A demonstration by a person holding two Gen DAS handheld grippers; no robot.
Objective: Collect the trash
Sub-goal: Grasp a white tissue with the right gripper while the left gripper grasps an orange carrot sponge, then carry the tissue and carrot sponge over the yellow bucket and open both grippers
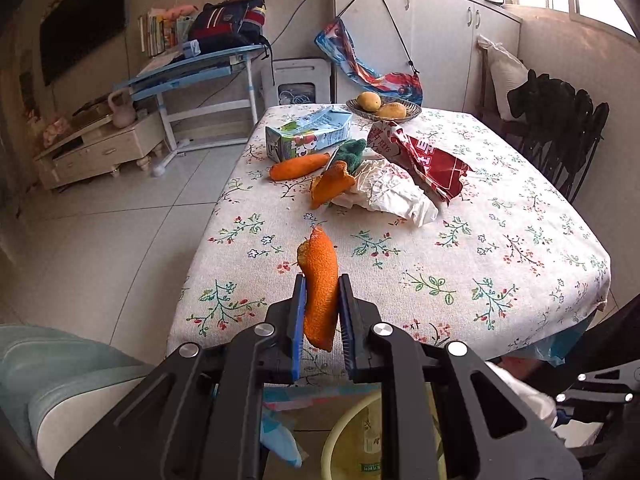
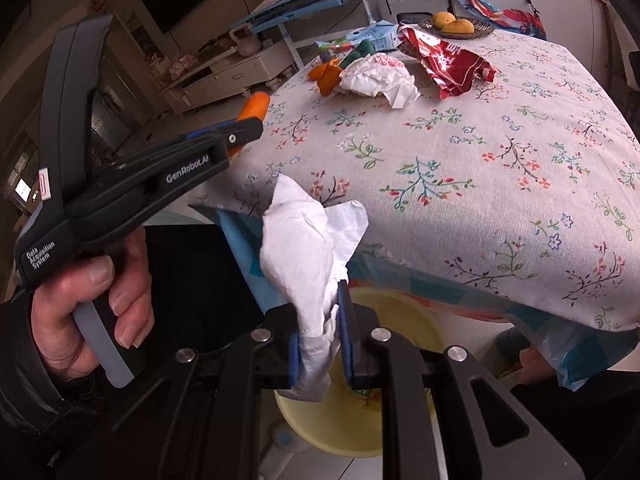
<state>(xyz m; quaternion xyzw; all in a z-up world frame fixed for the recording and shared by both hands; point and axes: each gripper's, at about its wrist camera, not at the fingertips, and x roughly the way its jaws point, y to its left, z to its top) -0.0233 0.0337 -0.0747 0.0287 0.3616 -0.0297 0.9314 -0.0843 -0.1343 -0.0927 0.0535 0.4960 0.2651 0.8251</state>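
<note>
Trash, crumpled white paper tissue [image 2: 310, 256]: pinched at its lower end by the right gripper [image 2: 320, 346], above a pale yellow plastic basin [image 2: 404, 320]. Curled orange citrus peel [image 1: 320, 286], pitted skin: clamped upright in the left gripper [image 1: 321, 322], over the floral tablecloth's [image 1: 460, 256] near edge.

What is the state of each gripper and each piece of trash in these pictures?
Left gripper: shut on orange peel.
Orange peel: held, above the table's near edge.
Right gripper: shut on white tissue.
White tissue: crumpled, held over the yellow bin.
Milk carton: lying on its side.
Red wrapper: crumpled on the table.
</note>
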